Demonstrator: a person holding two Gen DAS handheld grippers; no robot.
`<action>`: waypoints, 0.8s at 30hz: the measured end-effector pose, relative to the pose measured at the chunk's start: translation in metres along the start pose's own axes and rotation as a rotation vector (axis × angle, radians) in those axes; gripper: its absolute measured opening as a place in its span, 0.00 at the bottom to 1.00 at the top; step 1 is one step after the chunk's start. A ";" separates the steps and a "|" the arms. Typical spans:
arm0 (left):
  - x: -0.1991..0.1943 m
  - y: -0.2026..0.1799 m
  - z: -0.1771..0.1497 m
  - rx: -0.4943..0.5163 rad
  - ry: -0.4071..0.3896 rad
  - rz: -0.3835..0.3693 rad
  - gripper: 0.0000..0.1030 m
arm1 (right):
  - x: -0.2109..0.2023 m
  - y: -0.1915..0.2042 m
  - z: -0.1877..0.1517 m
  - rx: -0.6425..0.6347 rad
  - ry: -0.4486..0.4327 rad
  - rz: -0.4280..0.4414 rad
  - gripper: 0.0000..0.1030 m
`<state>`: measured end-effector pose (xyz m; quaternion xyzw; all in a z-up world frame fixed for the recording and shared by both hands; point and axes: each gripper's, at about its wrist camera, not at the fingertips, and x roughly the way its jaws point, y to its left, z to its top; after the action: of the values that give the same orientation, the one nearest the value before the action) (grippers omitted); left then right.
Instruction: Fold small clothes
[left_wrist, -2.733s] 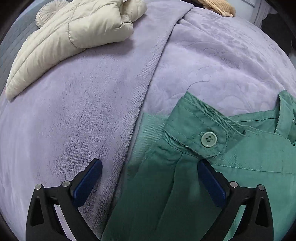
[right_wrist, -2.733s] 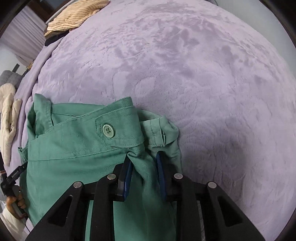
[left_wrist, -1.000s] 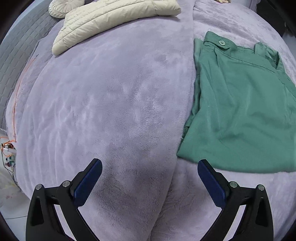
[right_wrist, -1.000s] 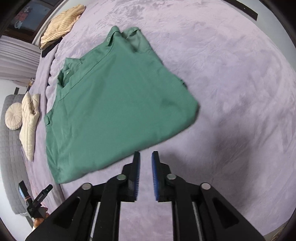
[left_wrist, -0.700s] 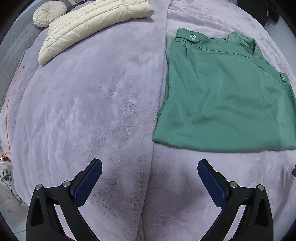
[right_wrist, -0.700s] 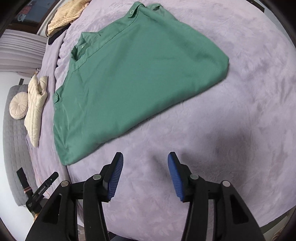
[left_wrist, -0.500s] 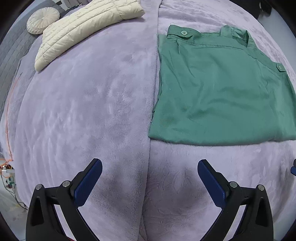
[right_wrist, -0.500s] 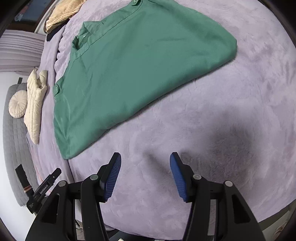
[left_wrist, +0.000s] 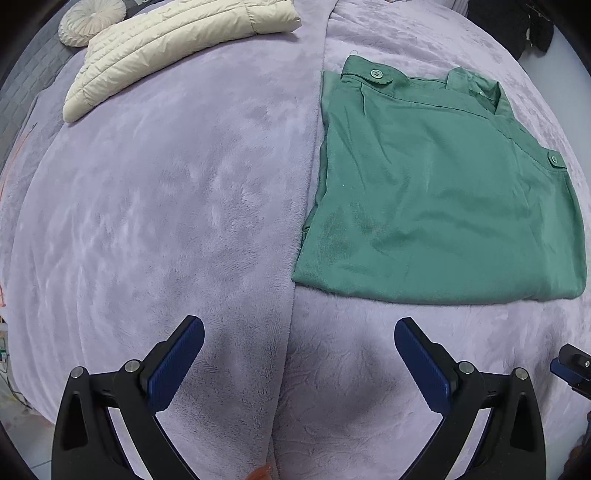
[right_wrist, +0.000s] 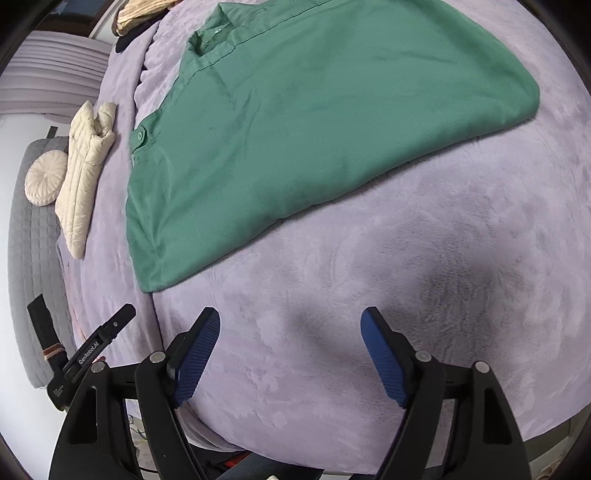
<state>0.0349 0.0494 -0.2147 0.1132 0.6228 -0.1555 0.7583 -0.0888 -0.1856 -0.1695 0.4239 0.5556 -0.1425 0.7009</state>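
On the lilac blanket (left_wrist: 166, 221) lies a folded green shirt (left_wrist: 436, 192) (untouched); left claw (left_wrist: 299, 354) and right claw (right_wrist: 290, 354) spread.

The only clear writing is "GenRobot.AI", printed in white along the black finger of the left gripper (right_wrist: 96, 341), seen at the lower left of the right wrist view, just below and left of the green shirt's (right_wrist: 314, 122) near corner. Further down the same black body, near the frame's edge, sits a second small white print, too small and blurred to read. The shirt bears no readable label or print in either view, and its buttons are plain.
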 end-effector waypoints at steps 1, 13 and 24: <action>0.000 0.001 0.000 -0.001 0.002 -0.002 1.00 | 0.003 0.003 0.001 0.001 0.005 0.008 0.79; 0.009 0.017 0.009 0.003 0.016 0.049 1.00 | 0.050 0.029 0.008 0.052 0.064 0.183 0.79; 0.024 0.045 0.022 -0.065 0.047 -0.054 1.00 | 0.105 0.059 0.016 0.116 0.086 0.380 0.79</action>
<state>0.0757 0.0808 -0.2346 0.0753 0.6480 -0.1526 0.7424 -0.0027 -0.1338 -0.2374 0.5663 0.4861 -0.0211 0.6653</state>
